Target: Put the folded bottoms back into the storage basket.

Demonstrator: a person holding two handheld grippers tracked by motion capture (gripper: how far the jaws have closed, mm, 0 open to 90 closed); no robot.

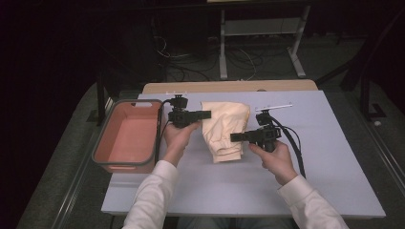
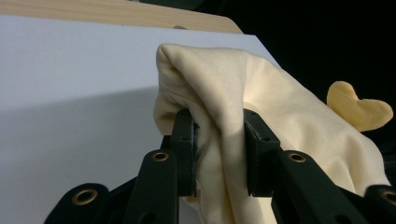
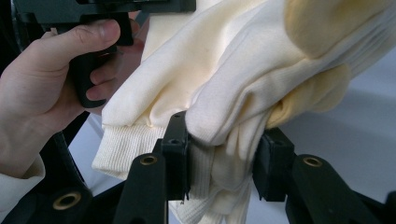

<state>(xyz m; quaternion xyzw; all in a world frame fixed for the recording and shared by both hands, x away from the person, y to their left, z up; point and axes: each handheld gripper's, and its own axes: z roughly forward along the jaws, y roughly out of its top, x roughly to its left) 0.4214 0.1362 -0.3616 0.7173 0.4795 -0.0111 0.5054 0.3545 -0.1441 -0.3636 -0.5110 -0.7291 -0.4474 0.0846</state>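
Cream garment (image 1: pixel 223 130), folded/bunched, sits mid counter (image 1: pixel 334 157), roughly centre betw. both hands. Left gripper (image 1: pixel 206 114) comes in from the left side & clamps the garment's left edge up near the far end; in the left gripper view (image 2: pixel 218 140) both jaws are closed onto a thick fold of fabric, cloth bulging above & betw. them. Right gripper (image 1: pixel 235 137) comes in from the right & clamps lower down, nearer the ribbed hem end; in the right gripper view (image 3: pixel 223 154) jaws are closed onto several bunched layers incl. ribbed cuff/hem material, which hangs below them. Both grips full of cloth, so jaws not fully together but pressing on fabric.

Garment looks partly lifted at the held edges in the gripper views; from the high view can't tell how much is still touching the counter.

Salmon-pink bin w/ grey rim (image 1: pixel 102 143) stands at the counter's left edge, just left of the left hand (image 1: pixel 177 138). Right hand (image 1: pixel 274 157) is right of the garment, cable trailing toward near side. Person's sleeves are white.
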